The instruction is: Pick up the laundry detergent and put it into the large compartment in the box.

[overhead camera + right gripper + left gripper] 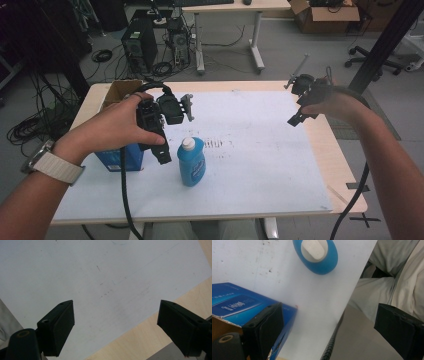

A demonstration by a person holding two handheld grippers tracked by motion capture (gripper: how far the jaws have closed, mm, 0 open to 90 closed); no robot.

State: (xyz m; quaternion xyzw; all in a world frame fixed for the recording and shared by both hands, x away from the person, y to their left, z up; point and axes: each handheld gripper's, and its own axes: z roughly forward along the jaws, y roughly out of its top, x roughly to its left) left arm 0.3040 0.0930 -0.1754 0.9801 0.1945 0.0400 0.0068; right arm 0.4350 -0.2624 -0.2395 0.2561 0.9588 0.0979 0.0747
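my left tongs [162,152] hang wide open beside the blue plastic soap bottle [191,162] near the tabletop's [260,150] front edge; i should lower squarely around its body. right tongs [295,119] wide, empty.

Blue box [239,303] print too blurred to read (bottle [318,256] top cropped)

Grey floor beyond the table [320,150]; a desk [235,7], computer tower [139,47], tangled cables [30,127], office chair [372,60]
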